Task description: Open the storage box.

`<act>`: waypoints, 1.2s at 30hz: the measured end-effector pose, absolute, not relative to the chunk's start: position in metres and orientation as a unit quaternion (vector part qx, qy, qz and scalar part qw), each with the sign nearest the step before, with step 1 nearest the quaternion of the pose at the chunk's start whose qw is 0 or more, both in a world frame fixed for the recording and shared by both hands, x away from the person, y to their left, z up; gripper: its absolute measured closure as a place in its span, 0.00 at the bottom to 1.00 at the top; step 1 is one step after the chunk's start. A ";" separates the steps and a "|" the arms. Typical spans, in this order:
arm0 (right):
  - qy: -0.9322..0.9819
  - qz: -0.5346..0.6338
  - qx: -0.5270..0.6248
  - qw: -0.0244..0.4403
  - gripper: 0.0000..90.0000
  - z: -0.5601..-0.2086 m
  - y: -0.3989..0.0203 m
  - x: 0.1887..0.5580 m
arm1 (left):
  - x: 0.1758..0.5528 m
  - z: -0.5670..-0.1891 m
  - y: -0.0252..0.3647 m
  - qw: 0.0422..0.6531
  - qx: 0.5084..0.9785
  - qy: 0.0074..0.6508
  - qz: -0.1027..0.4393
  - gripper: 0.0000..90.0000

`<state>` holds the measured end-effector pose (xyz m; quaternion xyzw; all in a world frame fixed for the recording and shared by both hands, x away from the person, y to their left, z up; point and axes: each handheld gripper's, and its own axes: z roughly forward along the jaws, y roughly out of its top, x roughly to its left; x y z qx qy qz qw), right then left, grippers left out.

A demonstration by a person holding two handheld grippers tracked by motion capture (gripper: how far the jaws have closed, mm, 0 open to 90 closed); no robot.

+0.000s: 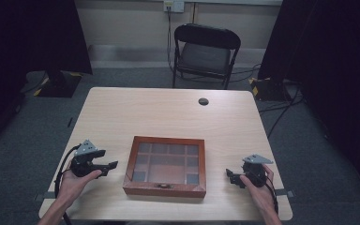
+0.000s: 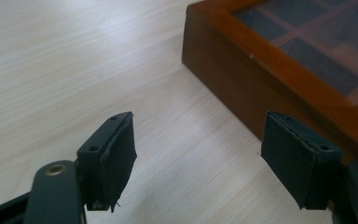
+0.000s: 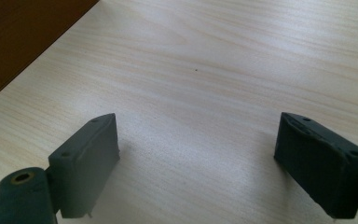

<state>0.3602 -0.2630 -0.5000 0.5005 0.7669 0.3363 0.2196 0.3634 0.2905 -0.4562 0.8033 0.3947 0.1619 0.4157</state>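
Observation:
A brown wooden box [image 1: 165, 166] with a glass lid over several compartments lies shut near the table's front edge. My left gripper [image 1: 111, 165] hovers just left of it, jaws pointing at its left side. In the left gripper view the box's side wall [image 2: 242, 84] rises ahead on the right, and the gripper [image 2: 198, 161] is open with nothing between the pads. My right gripper [image 1: 229, 175] sits to the right of the box, pointing toward it. In the right gripper view that gripper [image 3: 198, 163] stands open over bare wood, with the box's corner [image 3: 18, 32] at the upper left.
The light wooden table [image 1: 168, 112] has a round cable hole [image 1: 203, 101] at the far middle. A black folding chair [image 1: 205, 54] stands behind the table. Dark curtains hang at both sides, and cables lie on the grey floor at the right.

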 end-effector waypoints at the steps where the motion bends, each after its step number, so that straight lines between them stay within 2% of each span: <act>1: 0.768 0.334 0.499 0.221 0.14 -0.500 -0.263 0.360 | 0.362 -0.454 0.288 0.421 0.804 0.389 0.160 0.29; 5: 0.768 0.334 0.499 0.222 0.14 -0.500 -0.262 0.360 | 0.360 -0.452 0.283 0.427 0.805 0.382 0.156 0.32; 8: 0.768 0.334 0.499 0.222 0.14 -0.500 -0.262 0.360 | 0.360 -0.450 0.279 0.444 0.799 0.383 0.132 0.32; 10: 0.768 0.334 0.499 0.222 0.14 -0.500 -0.262 0.360 | 0.358 -0.449 0.274 0.433 0.807 0.374 0.145 0.32; 17: 0.768 0.332 0.500 0.224 0.14 -0.500 -0.262 0.360 | 0.354 -0.440 0.258 0.445 0.813 0.353 0.131 0.35; 23: 0.768 0.332 0.500 0.225 0.14 -0.500 -0.262 0.360 | 0.352 -0.433 0.241 0.466 0.815 0.332 0.088 0.37; 36: 0.767 0.331 0.501 0.224 0.13 -0.500 -0.261 0.360 | 0.355 -0.421 0.207 0.463 0.834 0.286 0.089 0.46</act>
